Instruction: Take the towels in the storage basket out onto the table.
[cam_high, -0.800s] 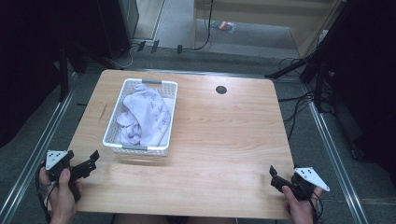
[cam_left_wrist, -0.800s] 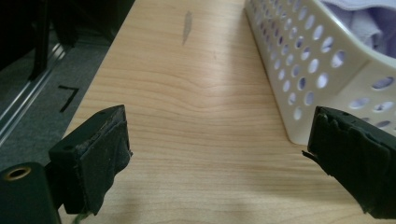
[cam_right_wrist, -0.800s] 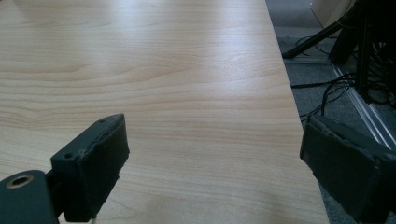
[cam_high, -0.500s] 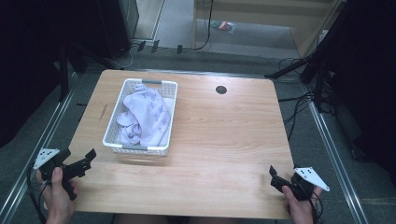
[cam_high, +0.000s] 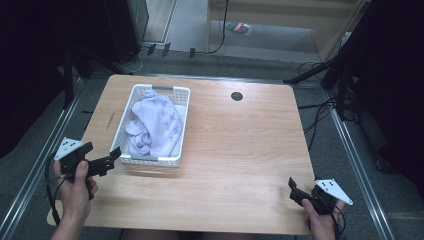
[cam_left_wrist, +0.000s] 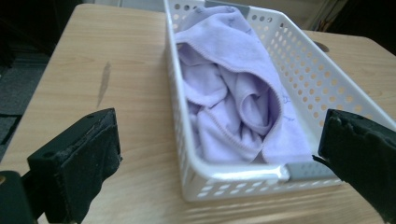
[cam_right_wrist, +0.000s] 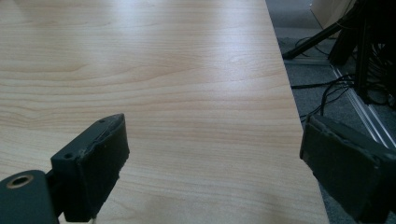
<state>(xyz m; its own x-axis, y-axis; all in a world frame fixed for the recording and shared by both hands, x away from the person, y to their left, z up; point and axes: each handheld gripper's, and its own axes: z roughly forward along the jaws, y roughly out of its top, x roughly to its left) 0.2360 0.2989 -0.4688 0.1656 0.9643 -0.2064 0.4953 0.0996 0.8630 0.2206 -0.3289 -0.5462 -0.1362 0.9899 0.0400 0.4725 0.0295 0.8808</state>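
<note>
A white perforated basket (cam_high: 152, 161) stands on the left half of the wooden table (cam_high: 240, 150), with a crumpled lilac cloth (cam_high: 155, 120) inside it. My left gripper (cam_high: 102, 152) hovers just off the basket's near left corner, open, with nothing between the jaws. In the left gripper view the basket's near rim (cam_left_wrist: 243, 179) and the lilac cloth (cam_left_wrist: 233, 93) lie ahead between the wide-apart jaws of the left gripper (cam_left_wrist: 219, 147). My right gripper (cam_high: 294, 189) sits at the table's near right corner. Its jaws (cam_right_wrist: 215, 154) are open over bare wood.
A round black cable hole (cam_high: 236, 96) sits at the far middle of the table. A dark streak (cam_high: 110, 120) marks the wood left of the basket. Metal rails and cables (cam_high: 325, 115) run along the floor on both sides.
My left gripper has moved forward and to the right, closer to the basket's near left corner. The right gripper has stayed where it was.
</note>
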